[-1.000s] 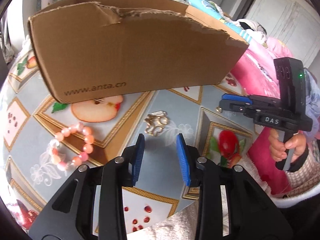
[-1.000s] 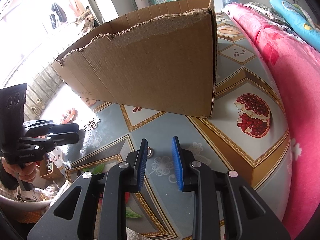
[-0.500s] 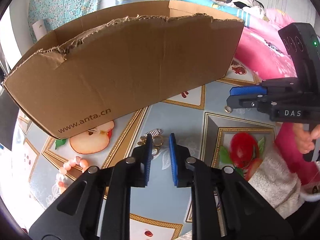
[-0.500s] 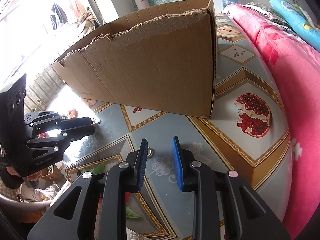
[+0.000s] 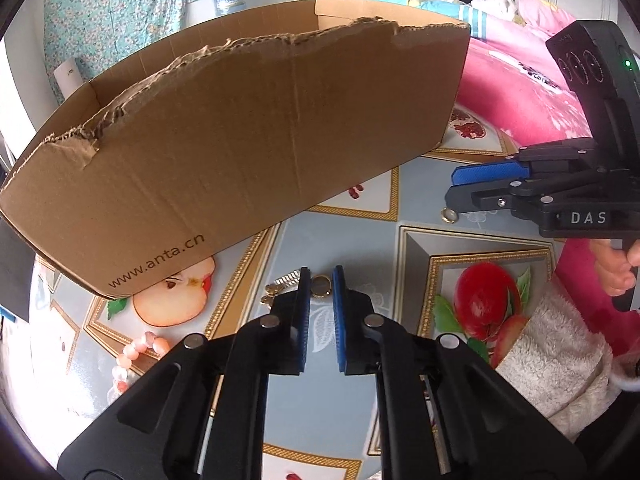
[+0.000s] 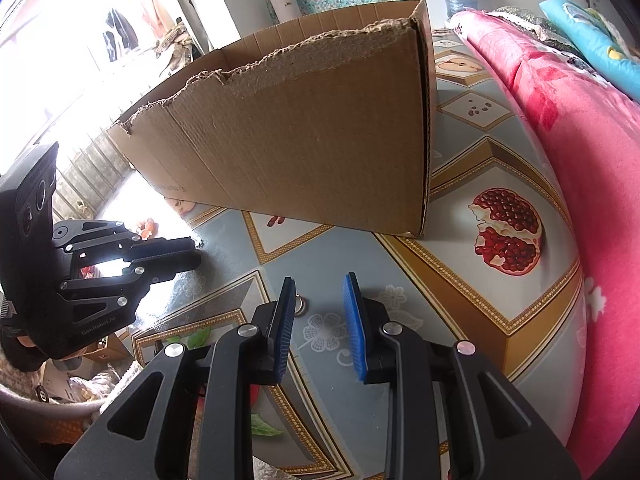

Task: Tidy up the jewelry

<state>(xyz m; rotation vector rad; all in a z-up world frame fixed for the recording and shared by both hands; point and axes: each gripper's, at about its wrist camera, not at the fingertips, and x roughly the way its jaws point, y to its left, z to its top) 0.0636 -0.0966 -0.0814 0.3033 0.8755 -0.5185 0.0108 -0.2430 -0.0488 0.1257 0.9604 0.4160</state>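
Observation:
A gold jewelry piece (image 5: pixel 322 286) lies on the patterned tablecloth (image 5: pixel 340 236) in front of a torn cardboard box (image 5: pixel 240 160). My left gripper (image 5: pixel 321 280) points down at it. Its jaws are closing, with the piece's round loop between the blue fingertips and the rest sticking out to the left. A pink bead bracelet (image 5: pixel 136 354) lies further left. My right gripper (image 6: pixel 320 292) hovers open and empty, with a small gold ring (image 6: pixel 300 305) on the cloth beside its left finger. The left wrist view shows that ring (image 5: pixel 450 214) under the right gripper (image 5: pixel 454 188).
The box (image 6: pixel 300 140) stands behind both grippers, open at the top. A pink quilt (image 6: pixel 580 160) runs along the right side of the table. A white fleecy sleeve (image 5: pixel 552 352) and a hand are at the right. The table's near edge is close behind the left gripper.
My left gripper has slid right from beside the bracelet and rolled. Its jaws have narrowed from wide apart to a slim gap around the gold piece. The right gripper has stayed still.

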